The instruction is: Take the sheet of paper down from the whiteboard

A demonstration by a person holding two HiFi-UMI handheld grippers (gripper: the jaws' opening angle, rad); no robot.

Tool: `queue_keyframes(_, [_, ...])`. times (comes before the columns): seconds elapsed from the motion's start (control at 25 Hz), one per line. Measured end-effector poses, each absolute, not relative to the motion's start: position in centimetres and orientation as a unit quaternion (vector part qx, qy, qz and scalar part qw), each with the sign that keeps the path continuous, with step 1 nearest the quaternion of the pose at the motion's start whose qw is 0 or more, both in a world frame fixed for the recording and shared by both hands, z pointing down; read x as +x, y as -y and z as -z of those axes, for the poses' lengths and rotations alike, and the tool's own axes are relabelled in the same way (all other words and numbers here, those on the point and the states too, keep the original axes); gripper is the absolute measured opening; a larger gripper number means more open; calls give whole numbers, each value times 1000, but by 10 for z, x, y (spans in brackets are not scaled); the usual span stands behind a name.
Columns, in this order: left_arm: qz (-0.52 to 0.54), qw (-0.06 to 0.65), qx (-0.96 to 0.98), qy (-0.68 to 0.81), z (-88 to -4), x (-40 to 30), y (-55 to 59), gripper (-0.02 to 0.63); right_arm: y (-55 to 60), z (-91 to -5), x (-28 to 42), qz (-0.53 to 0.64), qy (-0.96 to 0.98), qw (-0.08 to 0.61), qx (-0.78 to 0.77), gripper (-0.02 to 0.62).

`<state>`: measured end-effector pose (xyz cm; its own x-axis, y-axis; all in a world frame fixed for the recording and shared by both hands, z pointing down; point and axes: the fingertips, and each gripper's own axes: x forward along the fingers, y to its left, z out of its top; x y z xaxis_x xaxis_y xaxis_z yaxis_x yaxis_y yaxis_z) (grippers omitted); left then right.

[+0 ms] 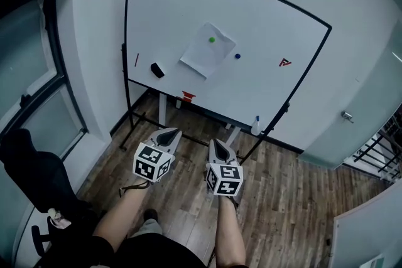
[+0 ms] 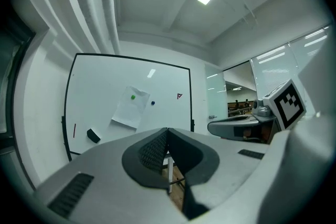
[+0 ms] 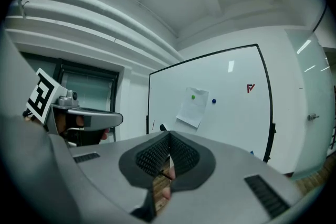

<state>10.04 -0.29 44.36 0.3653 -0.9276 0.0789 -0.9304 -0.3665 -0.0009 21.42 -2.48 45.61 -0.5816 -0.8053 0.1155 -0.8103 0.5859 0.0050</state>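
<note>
1. Up on the whiteboard (image 1: 276,22), well apart from both tools, hangs the sheet of paper (image 1: 204,56) — slightly tilted, pinned near its top edge by a green magnet (image 1: 211,39).
2. A blue magnet (image 1: 237,56) sits on bare board just right of the sheet. A black eraser (image 1: 157,70) clings to the board at the sheet's lower left, with a red marker (image 1: 136,59) further left near the frame.
3. The left hand-held gripper (image 1: 171,134) is held over the wooden floor (image 1: 295,198), short of the board's stand and pointing toward it. In the head view the sheet lies above and a little right of its tips; in the left gripper view the sheet shows above and left of them.
4. Its jaws are pressed together at the tips, with nothing between them, and it touches nothing.
5. The right hand-held gripper (image 1: 215,144) is just beside the left one, not touching it, and aims the same way. The sheet lies almost straight ahead of it, well beyond reach — in the right gripper view it is above and slightly right of the tips.
6. Its jaws are clenched too and hold nothing.
</note>
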Motion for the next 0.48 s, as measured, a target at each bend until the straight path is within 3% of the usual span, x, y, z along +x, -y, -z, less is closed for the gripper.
queue_keyframes(0.48, [-30, 27, 837, 546, -439, 27, 137, 21, 152, -448, 153, -31, 878, 49, 475, 25])
